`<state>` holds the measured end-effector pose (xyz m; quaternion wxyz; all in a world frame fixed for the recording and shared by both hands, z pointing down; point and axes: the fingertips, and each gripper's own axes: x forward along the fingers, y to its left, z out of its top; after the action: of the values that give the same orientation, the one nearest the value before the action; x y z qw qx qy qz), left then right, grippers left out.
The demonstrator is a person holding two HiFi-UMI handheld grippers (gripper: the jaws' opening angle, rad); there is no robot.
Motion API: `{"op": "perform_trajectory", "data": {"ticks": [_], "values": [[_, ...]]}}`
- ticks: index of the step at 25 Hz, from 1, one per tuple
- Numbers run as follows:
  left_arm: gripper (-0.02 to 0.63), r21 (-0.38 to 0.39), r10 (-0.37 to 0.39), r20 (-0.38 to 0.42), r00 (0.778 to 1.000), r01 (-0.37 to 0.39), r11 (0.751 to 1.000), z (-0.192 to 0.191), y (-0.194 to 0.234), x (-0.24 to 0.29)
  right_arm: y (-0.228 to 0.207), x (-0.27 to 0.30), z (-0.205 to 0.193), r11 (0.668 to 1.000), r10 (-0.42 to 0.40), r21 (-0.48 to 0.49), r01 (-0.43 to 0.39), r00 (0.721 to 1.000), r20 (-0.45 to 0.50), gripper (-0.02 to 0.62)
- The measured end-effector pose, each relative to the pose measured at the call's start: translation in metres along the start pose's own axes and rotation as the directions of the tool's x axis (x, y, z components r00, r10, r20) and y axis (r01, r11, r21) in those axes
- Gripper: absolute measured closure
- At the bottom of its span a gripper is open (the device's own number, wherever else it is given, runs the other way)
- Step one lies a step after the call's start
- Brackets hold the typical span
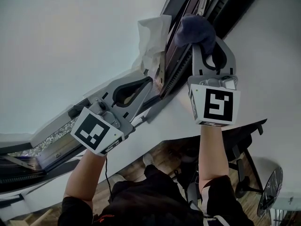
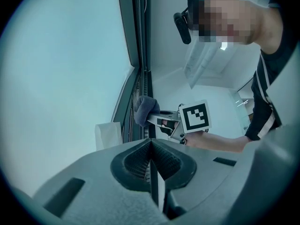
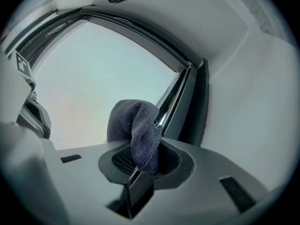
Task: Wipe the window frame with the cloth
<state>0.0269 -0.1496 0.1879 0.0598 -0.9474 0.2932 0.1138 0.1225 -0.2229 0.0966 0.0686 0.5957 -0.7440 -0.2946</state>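
– Dark blue-grey cloth (image 1: 195, 29): location?
– It is bunched at the tip of the right gripper (image 1: 200, 46) and lies against the dark window frame (image 1: 181, 55). The right gripper view shows the jaws clamped on a fold of the cloth, and the rest of it bulges out above them, touching the frame's metal edge.
– Orientation of that gripper?
– It is raised overhead and pointed up along the frame, with its marker cube (image 1: 216, 105) facing the head camera.
– Left gripper (image 1: 153, 81)?
– It is lower and to the left, angled up toward the same frame. Its own view shows the jaws pressed together with nothing visible between them. Its tip sits just beside a crumpled white sheet of paper (image 1: 151, 39) that hangs at the frame's edge. I cannot tell whether tip and paper touch.
– Relation of paper to cloth?
– In the head view the paper is just left of the cloth, with the frame's edge running between them.
– Surroundings?
– A pale window pane (image 1: 70, 41) fills the area left of the frame and a white wall lies to its right. Below, behind the person's right arm, stands a black office chair (image 1: 244, 145) on a wooden floor.
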Motion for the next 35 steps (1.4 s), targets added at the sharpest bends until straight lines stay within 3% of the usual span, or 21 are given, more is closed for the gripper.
{"op": "perform_trajectory", "data": {"ticks": [35], "values": [[0.586, -0.147, 0.016, -0.13, 0.991, -0.035, 0.989, -0.105, -0.014, -0.02, 0.058, -0.026, -0.104, 0.995, 0.072, 0.073, -0.062, 0.988, -0.139, 0.525]]}}
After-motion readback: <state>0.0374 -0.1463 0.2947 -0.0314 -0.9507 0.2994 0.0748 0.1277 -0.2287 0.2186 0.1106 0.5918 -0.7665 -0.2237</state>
